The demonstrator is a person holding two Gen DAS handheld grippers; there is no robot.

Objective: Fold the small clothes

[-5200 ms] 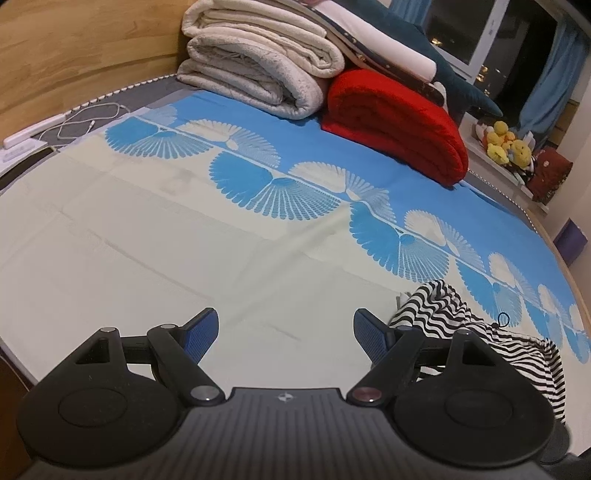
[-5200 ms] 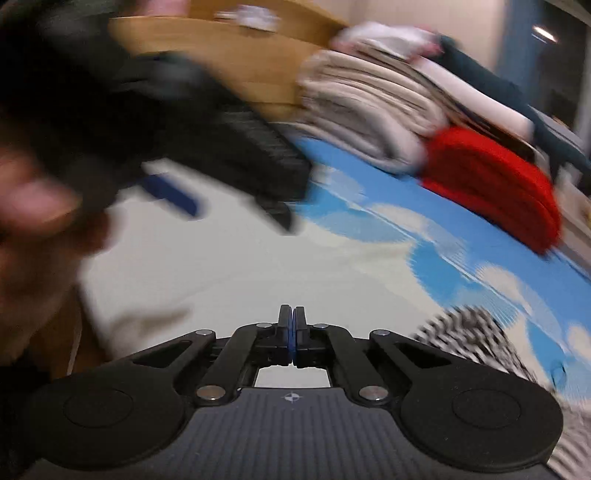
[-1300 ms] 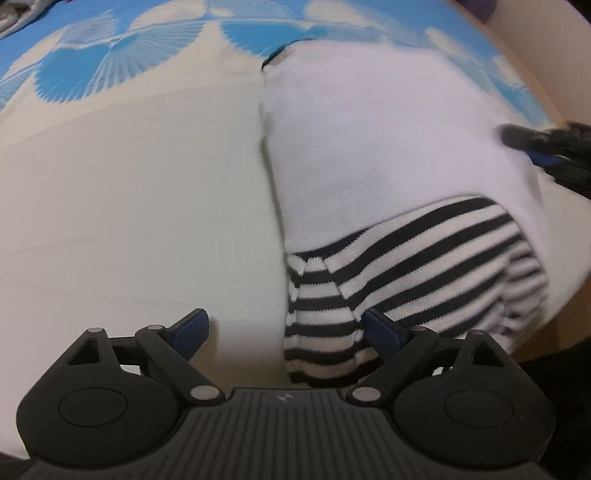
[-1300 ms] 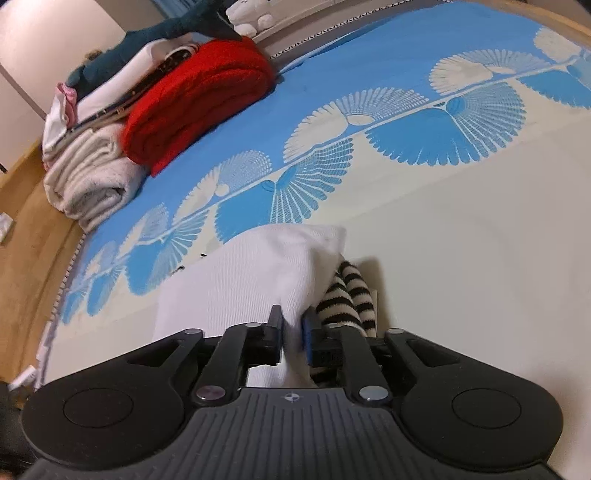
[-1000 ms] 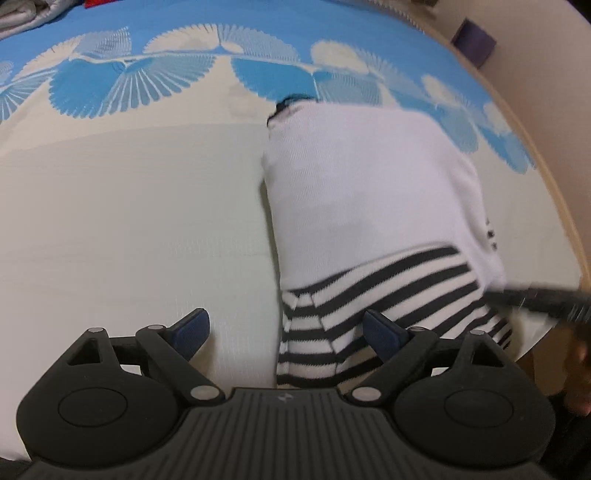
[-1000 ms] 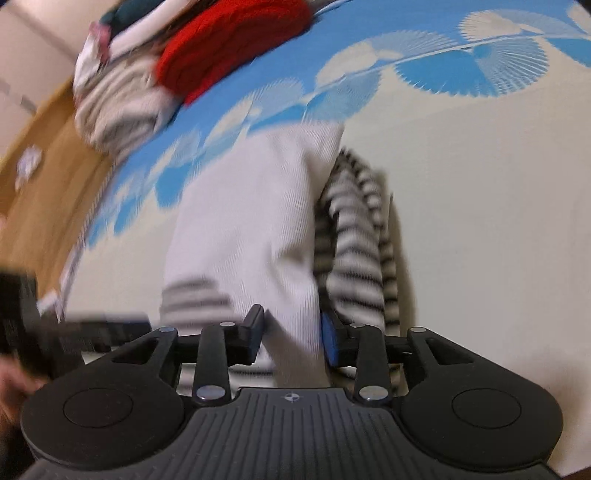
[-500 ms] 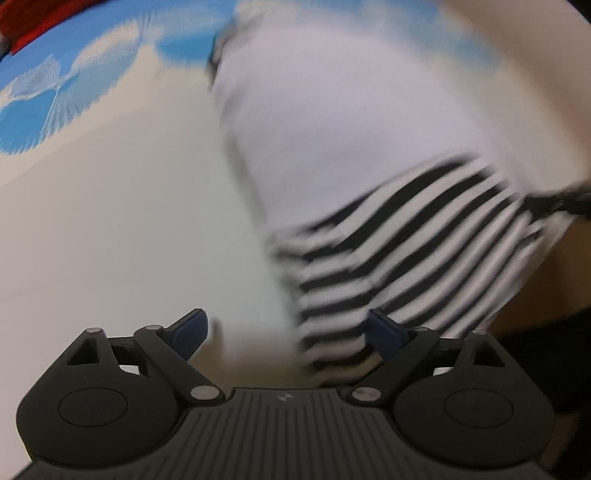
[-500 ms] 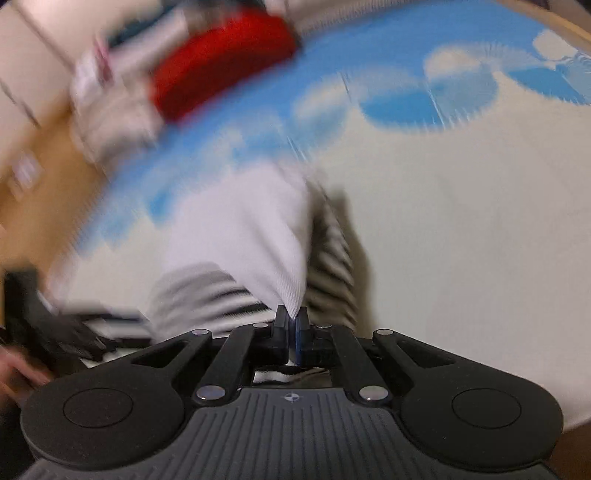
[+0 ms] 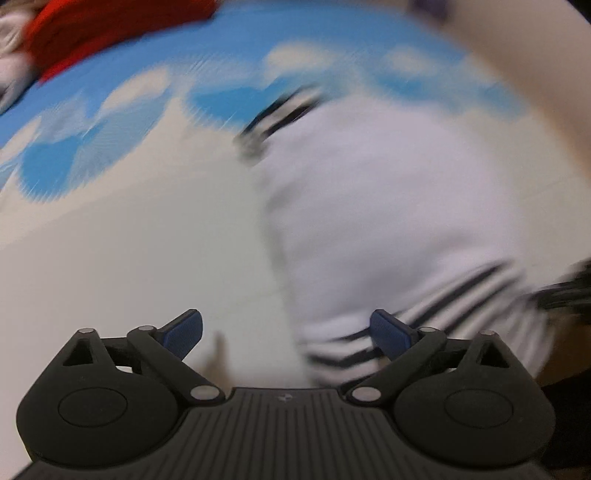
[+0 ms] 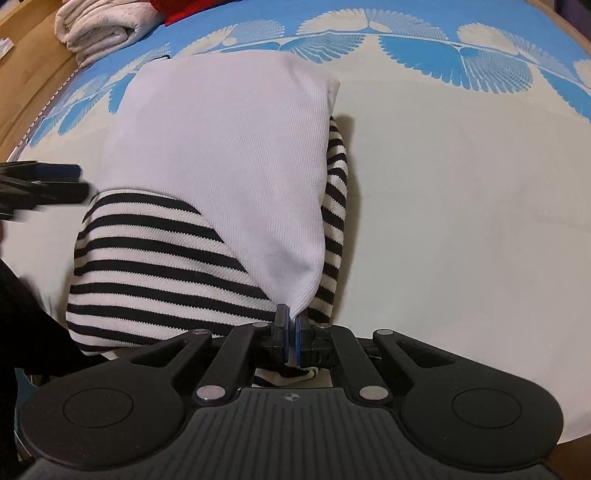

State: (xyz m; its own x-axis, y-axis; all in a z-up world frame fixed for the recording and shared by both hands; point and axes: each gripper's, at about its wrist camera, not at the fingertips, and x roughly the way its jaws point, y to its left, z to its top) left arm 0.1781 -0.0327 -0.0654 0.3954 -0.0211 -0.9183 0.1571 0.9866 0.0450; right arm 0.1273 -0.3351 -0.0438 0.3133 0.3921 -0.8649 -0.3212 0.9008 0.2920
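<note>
We judge the fold as partly done: the garment lies near the bed's front edge, white panel over striped sleeves; squaring and final folds remain. Our right gripper pinches the white panel's near corner. Our left gripper, jaws spread, hovers at the garment's left edge; that view is blurred.

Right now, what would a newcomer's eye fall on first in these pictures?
First the garment, white with black stripes, lying on the bed sheet. The right gripper is shut on its near corner, while the left gripper hangs open at its other side. The red blanket glows far behind.
</note>
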